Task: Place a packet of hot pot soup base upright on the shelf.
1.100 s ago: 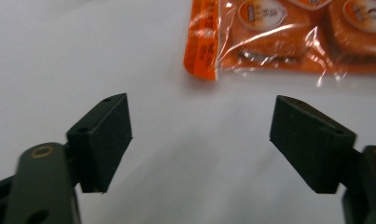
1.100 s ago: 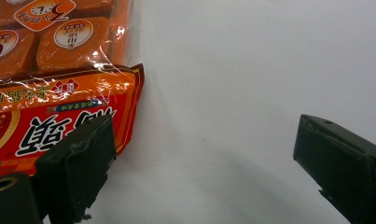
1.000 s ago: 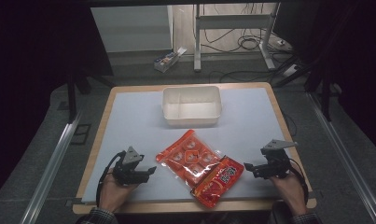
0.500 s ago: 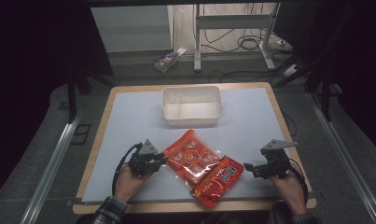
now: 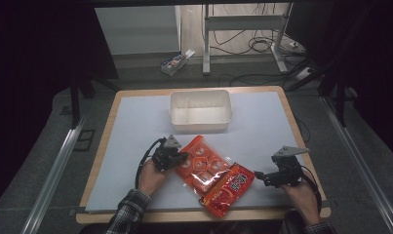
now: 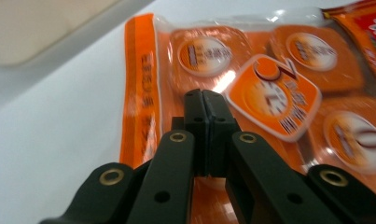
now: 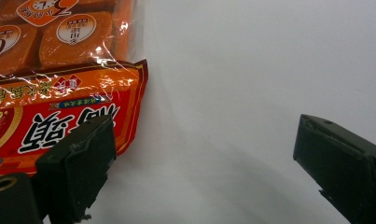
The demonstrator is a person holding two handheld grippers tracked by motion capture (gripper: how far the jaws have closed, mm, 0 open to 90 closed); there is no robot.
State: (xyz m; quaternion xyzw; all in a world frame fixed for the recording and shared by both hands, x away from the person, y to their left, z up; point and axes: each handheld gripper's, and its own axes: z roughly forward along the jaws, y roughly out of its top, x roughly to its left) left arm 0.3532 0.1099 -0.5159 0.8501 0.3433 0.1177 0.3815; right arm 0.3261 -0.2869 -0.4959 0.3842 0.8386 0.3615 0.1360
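The left gripper (image 5: 180, 159) has slid across to the orange pack (image 5: 201, 162) lying mid-desk, its fingers just snapped together on the pack's edge, so lifting looks next. The right gripper (image 5: 260, 176) waits, fingers spread.

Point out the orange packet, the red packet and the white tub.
orange packet (image 5: 200, 163), high view, middle of its clear front.
red packet (image 5: 229, 189), high view, middle of its printed face.
white tub (image 5: 201, 126), high view, its near wall.
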